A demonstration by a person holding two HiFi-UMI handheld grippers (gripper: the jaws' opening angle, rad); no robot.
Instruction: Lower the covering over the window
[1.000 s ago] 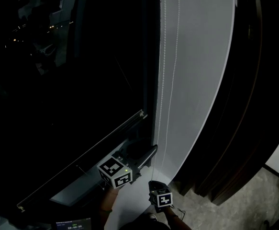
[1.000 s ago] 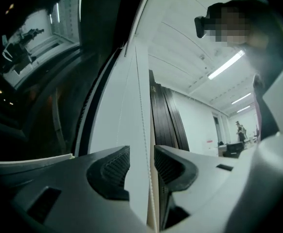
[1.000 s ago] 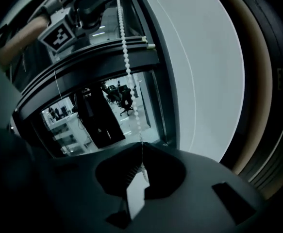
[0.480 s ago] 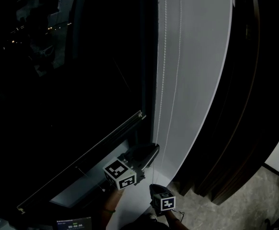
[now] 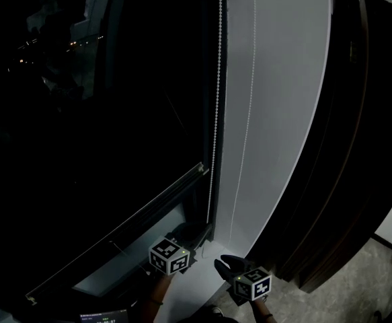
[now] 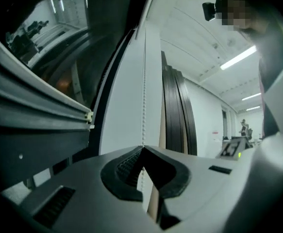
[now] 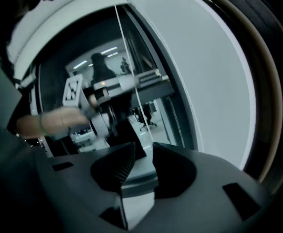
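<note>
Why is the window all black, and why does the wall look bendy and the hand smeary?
Head view: the window glass is black with only tiny lights in it, the white wall is lit, and its straight edge curves from the wide lens. Right gripper view: the left hand is smeared by motion blur. Left gripper view: ceiling lights glare.

Dark wall panels (image 5: pixel 357 113), speckled floor (image 5: pixel 365 274)

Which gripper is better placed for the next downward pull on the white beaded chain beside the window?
Left, likely. The left gripper is shut on the white beaded chain, ready to pull; the right gripper is opening, jaws apart, clamping nothing.
</note>
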